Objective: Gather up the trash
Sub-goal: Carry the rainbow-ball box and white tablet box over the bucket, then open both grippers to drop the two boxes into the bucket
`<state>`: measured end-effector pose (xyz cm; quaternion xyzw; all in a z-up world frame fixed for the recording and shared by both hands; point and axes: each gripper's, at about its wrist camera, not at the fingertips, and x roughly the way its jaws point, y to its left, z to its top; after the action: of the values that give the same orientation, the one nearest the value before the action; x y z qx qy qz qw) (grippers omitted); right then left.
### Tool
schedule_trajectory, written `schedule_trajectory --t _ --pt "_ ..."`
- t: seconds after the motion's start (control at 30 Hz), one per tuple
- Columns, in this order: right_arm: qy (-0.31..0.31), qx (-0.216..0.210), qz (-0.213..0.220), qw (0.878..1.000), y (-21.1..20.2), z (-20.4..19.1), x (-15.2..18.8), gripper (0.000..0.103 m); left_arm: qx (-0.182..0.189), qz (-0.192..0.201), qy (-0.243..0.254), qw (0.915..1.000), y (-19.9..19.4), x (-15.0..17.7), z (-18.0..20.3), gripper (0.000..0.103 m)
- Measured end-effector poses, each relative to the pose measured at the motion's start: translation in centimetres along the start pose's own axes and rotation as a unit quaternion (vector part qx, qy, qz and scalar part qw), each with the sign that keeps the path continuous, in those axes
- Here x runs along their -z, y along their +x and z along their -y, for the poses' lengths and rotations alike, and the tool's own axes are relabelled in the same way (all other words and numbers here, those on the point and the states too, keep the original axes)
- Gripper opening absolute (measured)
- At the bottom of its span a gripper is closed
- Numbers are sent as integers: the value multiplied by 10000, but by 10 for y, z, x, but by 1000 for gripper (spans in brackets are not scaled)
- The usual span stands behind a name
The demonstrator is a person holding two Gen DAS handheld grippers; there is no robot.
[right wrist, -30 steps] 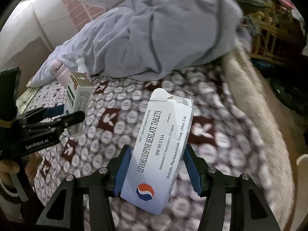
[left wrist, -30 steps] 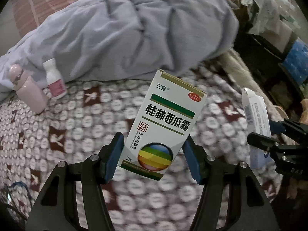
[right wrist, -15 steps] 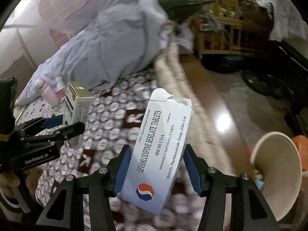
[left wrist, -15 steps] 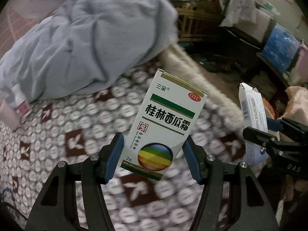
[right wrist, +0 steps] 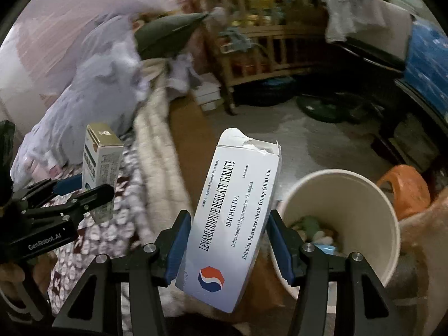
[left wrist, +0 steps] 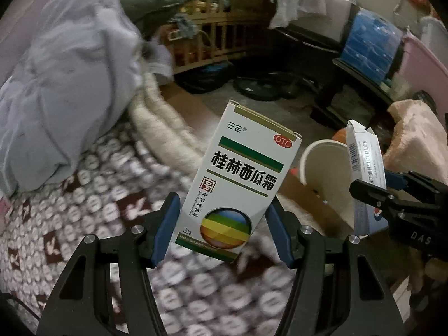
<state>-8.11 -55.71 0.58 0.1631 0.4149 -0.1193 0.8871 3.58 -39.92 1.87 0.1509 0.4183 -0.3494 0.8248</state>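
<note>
Only the right wrist view shows scraps inside the white bin (right wrist: 361, 196), beside which the right gripper (right wrist: 228, 247), angled downward, clamps the tablet box (right wrist: 232, 224), while the left gripper (left wrist: 221, 228) clamps the green-striped box (left wrist: 240, 182) over the bed (left wrist: 92, 196).

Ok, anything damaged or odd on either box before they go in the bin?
The tablet box in the right gripper has a torn, ragged top flap. The medicine box in the left gripper looks intact, only held tilted. The bin already holds trash.
</note>
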Motion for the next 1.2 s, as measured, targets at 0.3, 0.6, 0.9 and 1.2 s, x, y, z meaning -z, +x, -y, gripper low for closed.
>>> schedule_trajectory --t 0.3,0.6,0.9,1.2 --pt "384 370 -30 9986 -6 53 9 54 196 -113 247 9994 25 -15 45 60" --pt "765 568 -90 9954 -4 94 17 54 474 -197 349 9981 43 -28 75 60" --pt "985 685 -190 9926 5 115 27 54 746 -363 429 9956 62 -34 106 60" --pt "1203 789 -242 9893 11 134 33 54 1200 -552 318 9907 82 -39 126 61"
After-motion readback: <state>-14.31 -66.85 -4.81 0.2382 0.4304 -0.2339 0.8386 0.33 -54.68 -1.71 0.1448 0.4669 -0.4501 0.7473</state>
